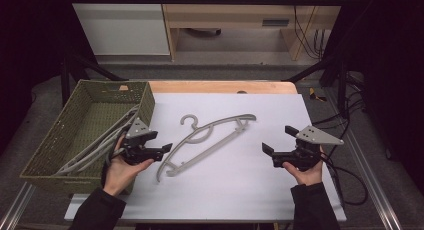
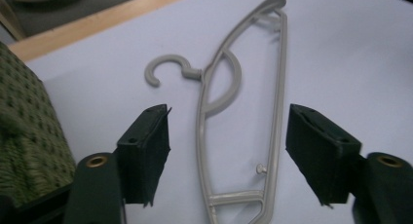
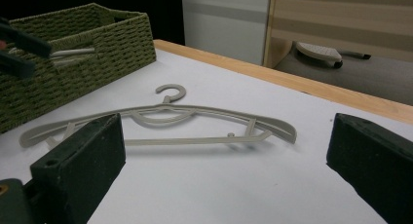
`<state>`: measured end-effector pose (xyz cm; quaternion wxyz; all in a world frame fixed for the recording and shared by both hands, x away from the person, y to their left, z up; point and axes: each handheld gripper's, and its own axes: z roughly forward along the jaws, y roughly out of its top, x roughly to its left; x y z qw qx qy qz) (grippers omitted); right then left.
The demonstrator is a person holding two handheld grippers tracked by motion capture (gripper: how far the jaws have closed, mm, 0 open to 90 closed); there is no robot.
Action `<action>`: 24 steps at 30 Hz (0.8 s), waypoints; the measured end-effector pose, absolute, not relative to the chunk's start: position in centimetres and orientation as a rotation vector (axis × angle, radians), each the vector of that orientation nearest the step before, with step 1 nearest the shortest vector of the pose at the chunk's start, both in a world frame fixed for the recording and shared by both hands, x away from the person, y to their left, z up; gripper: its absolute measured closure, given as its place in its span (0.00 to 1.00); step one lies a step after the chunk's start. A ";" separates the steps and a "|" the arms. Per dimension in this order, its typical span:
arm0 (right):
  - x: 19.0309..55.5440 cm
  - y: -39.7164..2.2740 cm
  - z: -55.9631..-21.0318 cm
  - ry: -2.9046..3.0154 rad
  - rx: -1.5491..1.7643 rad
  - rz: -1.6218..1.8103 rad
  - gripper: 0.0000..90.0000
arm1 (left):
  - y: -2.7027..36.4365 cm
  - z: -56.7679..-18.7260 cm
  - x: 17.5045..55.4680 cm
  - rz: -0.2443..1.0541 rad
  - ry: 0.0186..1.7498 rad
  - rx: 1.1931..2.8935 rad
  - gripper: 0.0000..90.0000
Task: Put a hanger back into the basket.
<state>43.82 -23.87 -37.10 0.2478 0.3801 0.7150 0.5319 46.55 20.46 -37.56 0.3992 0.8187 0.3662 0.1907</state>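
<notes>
A grey plastic hanger (image 1: 196, 128) lies flat on the white sheet (image 1: 240, 190), its hook toward the back. My left gripper (image 1: 162, 149) hovers at the hanger's near-left end, beside the basket, jaws open. In the left gripper view the hanger (image 2: 279, 87) runs between the two pads of that gripper (image 2: 229, 112), and neither pad touches it. My right gripper (image 1: 279, 140) stands open at the right of the sheet, pointing at the hanger (image 3: 204, 109) from a distance. Nothing sits between the jaws of the right gripper (image 3: 226, 121).
A green woven basket (image 1: 147, 102) at the table's left holds several more grey hangers (image 1: 100, 145). The wooden table edge (image 1: 220, 86) runs behind the sheet. Cables (image 1: 345, 180) trail off at the right, and cabinets (image 1: 225, 15) stand on the floor behind.
</notes>
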 end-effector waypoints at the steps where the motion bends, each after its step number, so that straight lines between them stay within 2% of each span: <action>1: 43.8 -23.9 -37.1 1.950 1.034 1.447 0.01 | 20.0 -38.2 46.7 0.476 0.939 2.095 0.39; 13: 43.9 -23.7 -37.2 1.962 1.029 1.445 0.01 | 17.8 -43.8 48.9 0.457 1.132 2.252 0.57; 24: 43.9 -23.6 -37.3 1.968 1.026 1.441 0.01 | 18.1 -45.7 49.7 0.428 1.255 2.277 0.78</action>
